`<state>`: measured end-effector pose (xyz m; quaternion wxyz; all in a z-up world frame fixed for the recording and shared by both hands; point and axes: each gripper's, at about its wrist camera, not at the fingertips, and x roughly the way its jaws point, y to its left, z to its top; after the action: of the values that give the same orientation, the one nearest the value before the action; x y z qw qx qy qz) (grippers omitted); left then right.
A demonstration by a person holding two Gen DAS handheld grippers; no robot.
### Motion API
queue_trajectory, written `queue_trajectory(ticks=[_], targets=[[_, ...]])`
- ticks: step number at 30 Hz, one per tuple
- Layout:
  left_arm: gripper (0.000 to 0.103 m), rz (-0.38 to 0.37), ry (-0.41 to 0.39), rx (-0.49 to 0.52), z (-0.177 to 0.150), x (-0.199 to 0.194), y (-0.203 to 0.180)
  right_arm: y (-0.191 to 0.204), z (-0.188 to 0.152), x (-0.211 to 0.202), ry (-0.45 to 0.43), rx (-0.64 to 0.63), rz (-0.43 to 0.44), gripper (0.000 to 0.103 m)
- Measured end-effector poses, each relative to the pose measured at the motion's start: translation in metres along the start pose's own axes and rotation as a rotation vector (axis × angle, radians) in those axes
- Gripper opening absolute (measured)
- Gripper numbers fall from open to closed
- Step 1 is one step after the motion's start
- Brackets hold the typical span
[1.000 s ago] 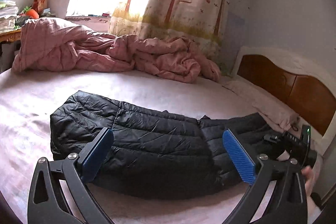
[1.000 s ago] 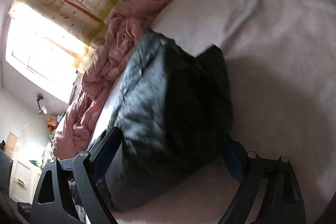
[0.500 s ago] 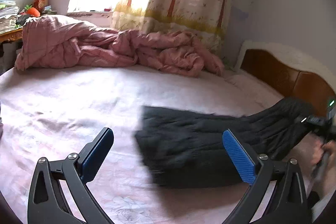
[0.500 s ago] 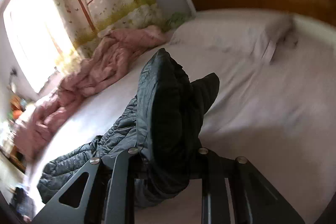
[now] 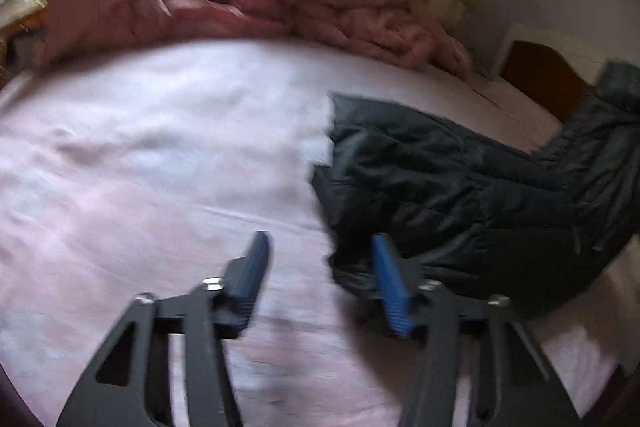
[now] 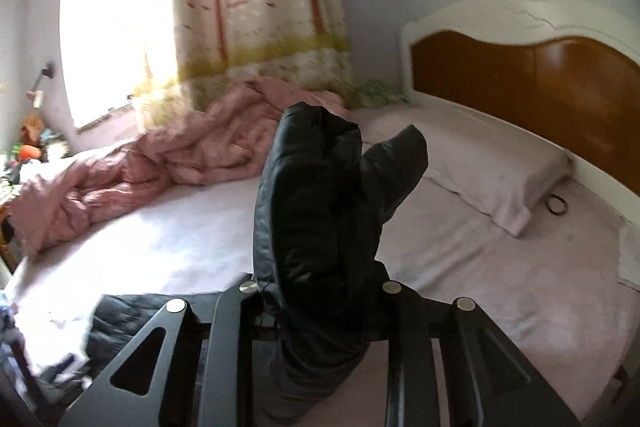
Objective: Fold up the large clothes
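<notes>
1. The black puffer jacket (image 5: 460, 195) lies on the bed (image 5: 160, 155) to the right of the left gripper (image 5: 320, 279); its long axis runs from the free near corner beside that gripper's right pad up and rightward to the lifted end
2. The right gripper (image 6: 316, 303) is clenched on that lifted end, which stands bunched above its jaws
3. The left gripper's jaws have just been closing; they stand part apart with only bedsheet between them, grasping nothing
4. The left gripper is the nearer to the free corner, so I judge it must shift right to catch it
5. The pink quilt (image 5: 248, 7), pillow (image 6: 480, 163) and headboard (image 6: 532, 83) sit well away; nothing blocks the way
</notes>
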<state>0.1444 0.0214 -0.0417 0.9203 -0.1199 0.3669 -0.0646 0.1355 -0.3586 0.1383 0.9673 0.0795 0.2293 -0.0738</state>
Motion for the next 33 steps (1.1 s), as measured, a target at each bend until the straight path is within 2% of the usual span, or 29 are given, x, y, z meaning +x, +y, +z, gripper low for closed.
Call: queue_trajectory(ticks=[1,5,11,15,19,20,22,23,24,26,28,30,33], targets=[[0.035,-0.022,0.009,0.002,-0.001,0.002,-0.001,0.014,-0.001,-0.003,-0.013,-0.008,0.024,0.027],[0.033,-0.022,0.017,0.010,-0.002,0.006,-0.003,0.068,-0.014,-0.014,-0.046,-0.072,0.101,0.027],[0.032,-0.051,0.026,-0.011,-0.002,0.009,0.002,0.139,-0.049,-0.016,0.001,-0.174,0.230,0.027],[0.032,-0.058,0.026,-0.016,-0.002,0.010,0.002,0.164,-0.077,-0.009,0.034,-0.209,0.265,0.027],[0.033,-0.055,0.019,-0.013,-0.002,0.011,0.002,0.176,-0.100,-0.013,-0.005,-0.242,0.230,0.032],[0.033,-0.054,0.017,-0.010,-0.002,0.011,0.002,0.176,-0.103,-0.015,-0.010,-0.242,0.232,0.036],[0.033,-0.053,0.013,-0.004,-0.003,0.011,0.002,0.174,-0.106,-0.019,-0.020,-0.224,0.256,0.065],[0.033,-0.051,0.011,-0.002,-0.003,0.010,0.001,0.171,-0.106,-0.023,-0.037,-0.205,0.278,0.090],[0.033,-0.048,0.010,0.000,-0.003,0.010,0.001,0.168,-0.105,-0.027,-0.059,-0.188,0.293,0.099],[0.033,-0.047,0.006,0.003,-0.004,0.009,0.002,0.161,-0.101,-0.038,-0.126,-0.156,0.296,0.100],[0.033,-0.048,0.002,0.004,-0.004,0.008,0.001,0.157,-0.096,-0.043,-0.145,-0.158,0.276,0.102],[0.033,-0.047,0.003,0.005,-0.005,0.007,0.002,0.147,-0.089,-0.043,-0.166,-0.146,0.237,0.103],[0.033,-0.046,0.003,0.006,-0.005,0.007,0.001,0.125,-0.078,-0.030,-0.176,-0.113,0.124,0.103]])
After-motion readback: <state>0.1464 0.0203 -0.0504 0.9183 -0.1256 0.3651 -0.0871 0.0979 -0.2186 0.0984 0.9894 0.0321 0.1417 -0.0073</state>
